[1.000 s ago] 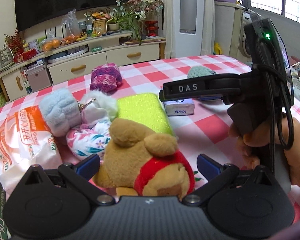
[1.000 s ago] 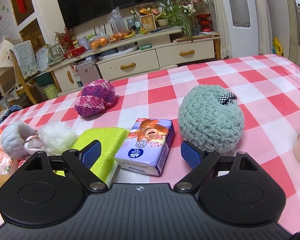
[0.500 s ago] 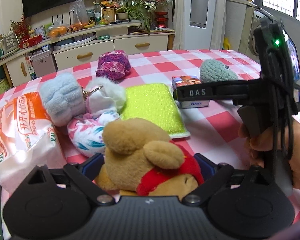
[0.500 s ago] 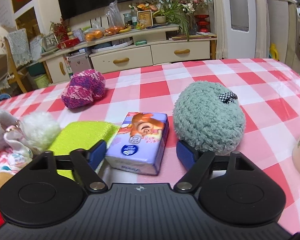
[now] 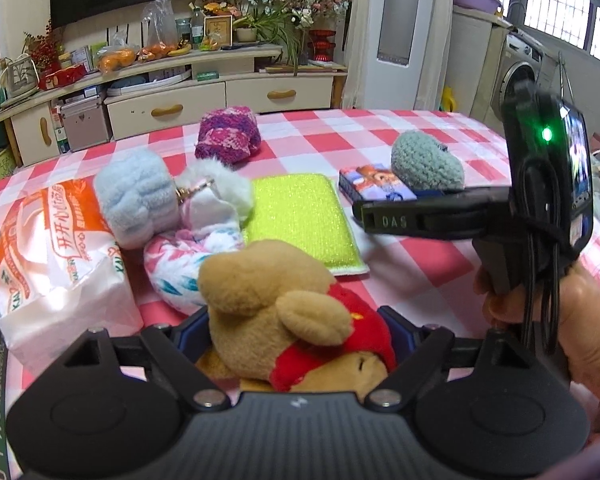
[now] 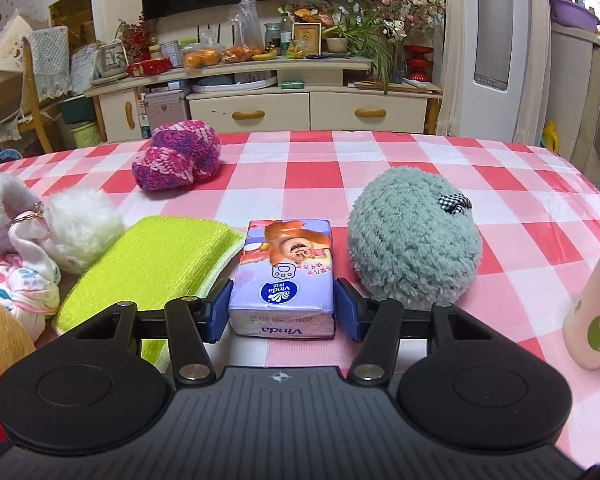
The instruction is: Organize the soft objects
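The left hand-held gripper [image 5: 296,330] points down over a plush bear [image 5: 284,312] lying on the checked surface [image 5: 420,272]. Its jaws are closing with the bear between them; the blue pads [image 5: 392,320] sit right at the bear's sides, but whether they press on it yet cannot be told. Just beyond the bear lie a floral cloth bundle [image 5: 188,256], a pale blue fluffy ball [image 5: 134,200] and a white pompom [image 5: 224,184], bunched together. To the left of this gripper sits a tissue bag [image 5: 56,248] in orange and white. Ahead and slightly right lies a green sponge [image 5: 300,220].

The right hand-held gripper [image 6: 282,310] has its jaws closing around a tissue pack [image 6: 286,276], which lies between the blue pads [image 6: 346,310]. A narrow gap shows on each side, so the pack is not yet gripped. Just right of the pack rests a grey-green fuzzy ball [image 6: 412,240]. The sponge [image 6: 148,272] lies just left of it, touching the left finger. Further ahead and to the left sits a purple knit piece [image 6: 178,156]. At the far right stands a cream cup [image 6: 596,320]. In the left view a hand [image 5: 560,320] holds the right gripper's handle.
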`<action>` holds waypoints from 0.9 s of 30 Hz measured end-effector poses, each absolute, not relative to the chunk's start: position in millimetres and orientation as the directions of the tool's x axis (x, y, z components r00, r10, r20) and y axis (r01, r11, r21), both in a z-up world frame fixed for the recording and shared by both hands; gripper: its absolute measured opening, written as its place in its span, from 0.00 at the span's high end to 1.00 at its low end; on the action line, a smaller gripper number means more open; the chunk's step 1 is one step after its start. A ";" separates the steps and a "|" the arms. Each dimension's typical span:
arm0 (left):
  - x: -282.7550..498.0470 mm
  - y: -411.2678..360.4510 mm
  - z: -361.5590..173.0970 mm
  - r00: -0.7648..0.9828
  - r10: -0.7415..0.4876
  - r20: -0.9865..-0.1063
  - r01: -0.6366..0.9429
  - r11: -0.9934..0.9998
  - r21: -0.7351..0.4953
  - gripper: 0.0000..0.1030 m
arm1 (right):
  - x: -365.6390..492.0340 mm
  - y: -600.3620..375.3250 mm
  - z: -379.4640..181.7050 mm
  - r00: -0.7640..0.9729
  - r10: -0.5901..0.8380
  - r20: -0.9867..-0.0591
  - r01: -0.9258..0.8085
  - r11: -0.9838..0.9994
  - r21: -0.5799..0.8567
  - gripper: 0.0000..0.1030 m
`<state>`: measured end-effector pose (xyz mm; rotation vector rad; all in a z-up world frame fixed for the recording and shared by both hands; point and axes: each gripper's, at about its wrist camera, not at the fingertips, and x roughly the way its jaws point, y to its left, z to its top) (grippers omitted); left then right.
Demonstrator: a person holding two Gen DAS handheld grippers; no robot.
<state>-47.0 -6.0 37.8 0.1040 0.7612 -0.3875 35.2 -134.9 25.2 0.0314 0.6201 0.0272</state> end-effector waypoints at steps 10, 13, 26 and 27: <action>-58.4 12.4 53.5 0.677 -0.345 -0.650 0.368 0.924 -0.107 0.17 | 10.9 -132.3 30.4 0.841 0.007 -0.541 -0.001 1.000 0.011 0.36; -59.8 18.9 58.1 0.686 -0.353 -0.637 0.360 0.925 -0.125 0.17 | 4.3 -129.8 31.3 0.846 -0.005 -0.533 0.011 1.000 0.008 0.36; -64.6 44.3 75.2 0.730 -0.364 -0.579 0.328 0.929 -0.171 0.17 | -25.1 -108.6 42.0 0.873 -0.023 -0.487 0.006 0.999 -0.036 0.37; -65.0 46.0 76.1 0.733 -0.363 -0.575 0.324 0.930 -0.174 0.17 | -27.9 -107.5 43.6 0.875 -0.020 -0.484 0.004 0.999 -0.035 0.37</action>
